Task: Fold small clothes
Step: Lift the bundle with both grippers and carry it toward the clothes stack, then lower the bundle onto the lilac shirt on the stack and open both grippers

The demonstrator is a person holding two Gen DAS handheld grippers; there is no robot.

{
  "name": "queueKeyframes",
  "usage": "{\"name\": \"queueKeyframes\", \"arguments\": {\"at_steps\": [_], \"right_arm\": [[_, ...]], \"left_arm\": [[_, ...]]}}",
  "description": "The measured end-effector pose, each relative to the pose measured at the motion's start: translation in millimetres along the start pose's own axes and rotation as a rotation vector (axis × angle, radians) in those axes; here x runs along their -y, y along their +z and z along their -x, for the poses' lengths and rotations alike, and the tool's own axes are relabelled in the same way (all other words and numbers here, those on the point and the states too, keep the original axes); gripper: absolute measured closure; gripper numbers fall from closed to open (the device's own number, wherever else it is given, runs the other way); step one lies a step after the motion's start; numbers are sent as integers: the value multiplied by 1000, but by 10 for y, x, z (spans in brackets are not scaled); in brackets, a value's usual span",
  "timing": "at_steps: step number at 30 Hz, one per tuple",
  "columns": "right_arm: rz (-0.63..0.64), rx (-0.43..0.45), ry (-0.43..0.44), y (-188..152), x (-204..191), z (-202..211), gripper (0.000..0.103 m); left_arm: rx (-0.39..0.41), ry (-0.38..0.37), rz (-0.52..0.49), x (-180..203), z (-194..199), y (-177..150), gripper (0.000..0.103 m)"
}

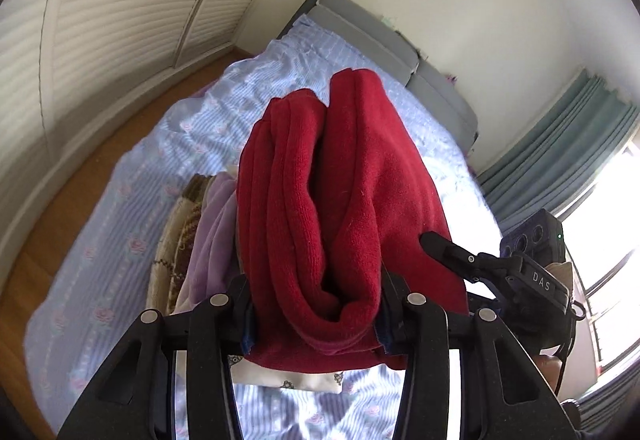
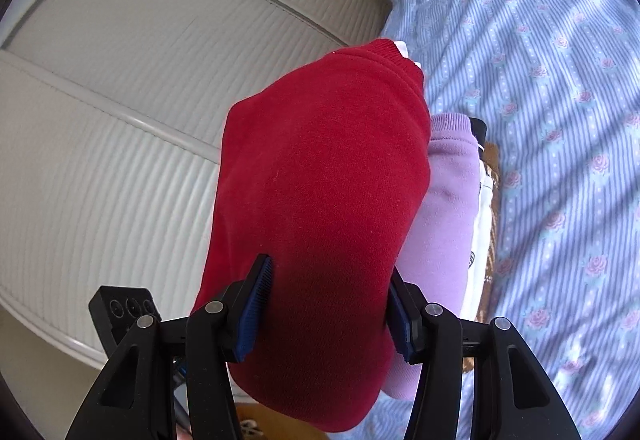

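Observation:
A folded red knit garment (image 1: 340,207) is held between both grippers above the bed. My left gripper (image 1: 316,328) is shut on its thick folded end, the fabric bulging between the pads. My right gripper (image 2: 326,316) is shut on the other end of the red garment (image 2: 320,179), blue pads (image 2: 256,304) pressing its sides. In the left wrist view the right gripper (image 1: 460,252) shows at the garment's right edge. A lilac garment (image 2: 444,224) lies on a pile just beneath it, also seen in the left wrist view (image 1: 212,240).
The bed has a blue striped floral sheet (image 2: 560,119). Under the lilac garment lie a brown-and-cream knit (image 1: 176,240) and a white printed piece (image 1: 280,380). White louvred wardrobe doors (image 2: 120,119) stand beside the bed. A grey headboard (image 1: 400,47), curtain (image 1: 568,135) and bright window are beyond.

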State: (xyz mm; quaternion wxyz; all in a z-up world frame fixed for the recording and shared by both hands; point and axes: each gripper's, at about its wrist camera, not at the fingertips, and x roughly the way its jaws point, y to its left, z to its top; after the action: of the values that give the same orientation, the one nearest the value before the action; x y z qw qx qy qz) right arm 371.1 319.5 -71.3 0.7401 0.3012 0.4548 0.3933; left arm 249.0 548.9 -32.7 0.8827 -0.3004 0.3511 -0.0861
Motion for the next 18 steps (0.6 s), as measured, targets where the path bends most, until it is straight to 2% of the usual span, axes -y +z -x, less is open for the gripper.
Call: {"name": "queueKeyframes", "arguments": {"at_steps": [4, 6, 7, 8, 12, 18], "right_arm": [[13, -15, -22, 56, -40, -40, 47], [23, -15, -22, 74, -61, -49, 40], [21, -14, -26, 84, -74, -29, 39], [26, -10, -41, 91, -48, -21, 32], [74, 33, -102, 84, -118, 94, 11], [124, 57, -144, 114, -263, 269, 11]], "left_arm": [[12, -7, 10, -37, -33, -32, 57], [24, 3, 0, -23, 0, -13, 50], [33, 14, -5, -7, 35, 0, 43], [42, 29, -10, -8, 57, 17, 34], [63, 42, -22, 60, 129, 38, 27], [80, 70, -35, 178, 232, 64, 26]]}}
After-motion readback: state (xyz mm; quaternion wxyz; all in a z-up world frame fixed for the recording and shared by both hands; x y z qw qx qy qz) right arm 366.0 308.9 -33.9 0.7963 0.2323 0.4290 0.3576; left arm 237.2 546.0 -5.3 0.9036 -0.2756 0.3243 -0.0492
